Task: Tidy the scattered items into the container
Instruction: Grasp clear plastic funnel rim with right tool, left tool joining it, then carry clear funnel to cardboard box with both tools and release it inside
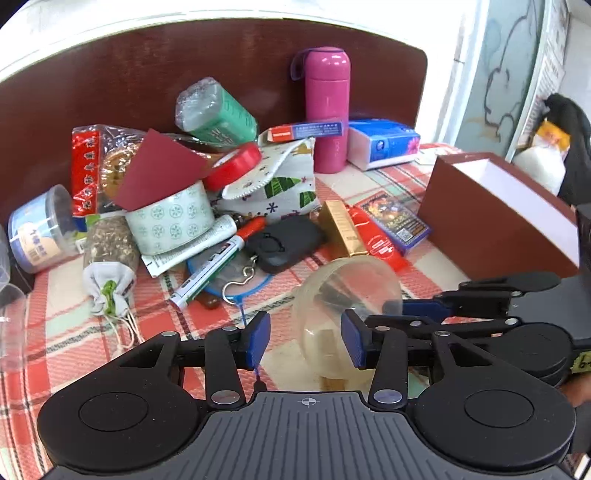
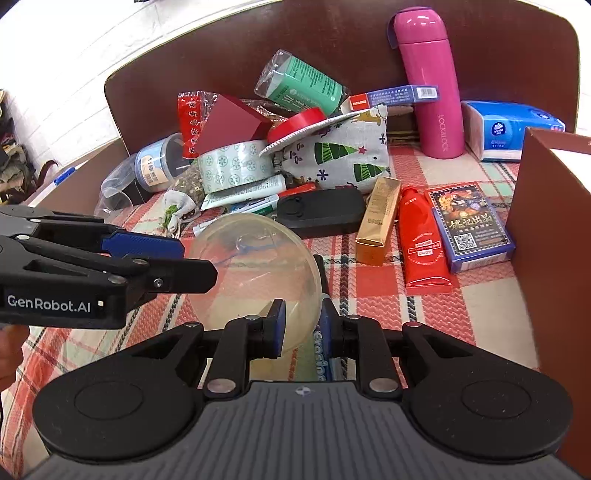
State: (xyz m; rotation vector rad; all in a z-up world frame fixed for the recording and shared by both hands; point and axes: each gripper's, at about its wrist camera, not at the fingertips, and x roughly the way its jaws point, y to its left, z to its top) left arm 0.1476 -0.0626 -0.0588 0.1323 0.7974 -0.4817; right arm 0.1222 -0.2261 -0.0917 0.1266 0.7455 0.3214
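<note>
Clear plastic bowl tipped sideways on plaid cloth

Brightness: you have even, bright daylight in both wrist views; colours read clearly.
Source: it looks to come from the far side, where the white wall is blown out.
Glare: soft highlights sit on the pink flask and the clear bowl.
Shadows: weak, short, close under things.
Distortion: strong fisheye bending; the brown board curves, corners go black.
Focus: your near gripper bodies look slightly soft.
</note>
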